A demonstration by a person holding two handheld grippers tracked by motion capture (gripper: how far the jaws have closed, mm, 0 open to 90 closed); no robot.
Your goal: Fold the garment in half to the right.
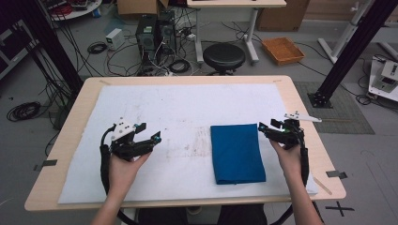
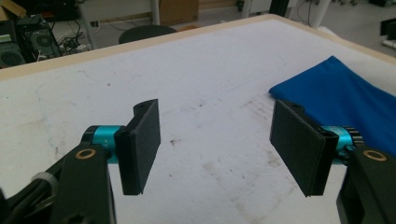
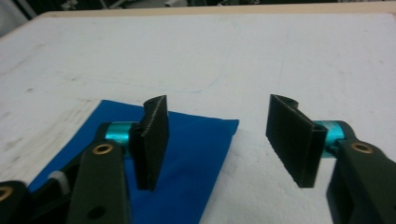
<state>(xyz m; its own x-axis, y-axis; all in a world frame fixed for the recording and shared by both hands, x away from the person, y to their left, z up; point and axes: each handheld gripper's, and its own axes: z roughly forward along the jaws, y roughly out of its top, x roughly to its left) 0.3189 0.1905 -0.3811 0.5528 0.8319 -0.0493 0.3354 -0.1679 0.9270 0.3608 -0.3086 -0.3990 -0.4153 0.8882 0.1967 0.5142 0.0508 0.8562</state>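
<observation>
My right gripper [image 1: 271, 127] is just beside the blue cloth [image 1: 237, 153], at its far right corner. Its jaws are spread wide and hold nothing. My left gripper [image 1: 151, 132] is well apart from it, also wide and empty. The cloth's long side runs away from me.

A white mat [image 1: 155, 101] is spread over a wooden table [image 1: 70, 136] in the middle of the frame, while a black stool [image 1: 224, 56], computer towers [image 1: 155, 30] and an orange tray [image 1: 282, 50] are seen along the top.
</observation>
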